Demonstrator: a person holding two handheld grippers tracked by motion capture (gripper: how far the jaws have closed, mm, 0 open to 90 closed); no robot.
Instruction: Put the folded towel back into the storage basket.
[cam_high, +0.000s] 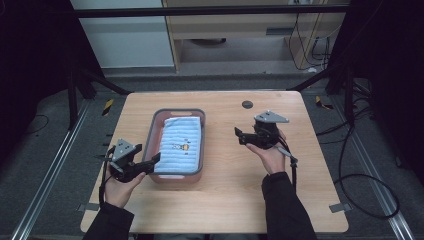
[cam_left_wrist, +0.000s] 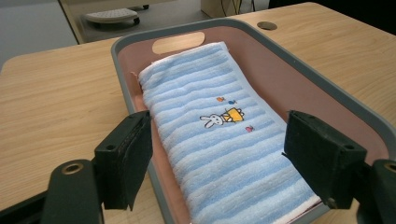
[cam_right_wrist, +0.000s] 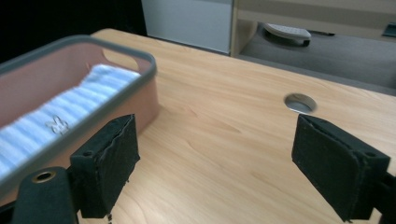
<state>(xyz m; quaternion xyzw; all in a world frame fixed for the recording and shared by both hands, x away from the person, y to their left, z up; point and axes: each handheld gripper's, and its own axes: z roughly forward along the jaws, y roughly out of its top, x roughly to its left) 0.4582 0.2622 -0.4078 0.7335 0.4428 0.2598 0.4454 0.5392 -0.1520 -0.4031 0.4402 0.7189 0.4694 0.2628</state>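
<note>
While I look down from the high view, the folded light-blue striped terry towel with a small rabbit picture (cam_high: 182, 145) lies flat inside the oblong pink plastic tub with a grey rim (cam_high: 176, 112), which sits near the middle of the pale wooden table (cam_high: 225, 200); my left gripper (cam_high: 151, 163) hangs at the tub's near left corner, jaws spread and holding nothing, while my right gripper (cam_high: 239, 135) is well apart to the right of the tub, also wide open and empty. From the left gripper view, my left gripper (cam_left_wrist: 217, 161) has its black pads on either side of the towel's near end without pressing on it, one pad outside the tub's wall; if I lower or swing the hand carelessly, I judge that pad could catch the grey rim and drag or tip the tub, or snag the terry loops and pull the fold apart. From the right gripper view, my right gripper (cam_right_wrist: 215, 172) looks over bare tabletop beside the tub's wall, toward a round cable hole (cam_right_wrist: 299, 102); a quick sweep back leftward could knock the tub sideways, I think
</note>
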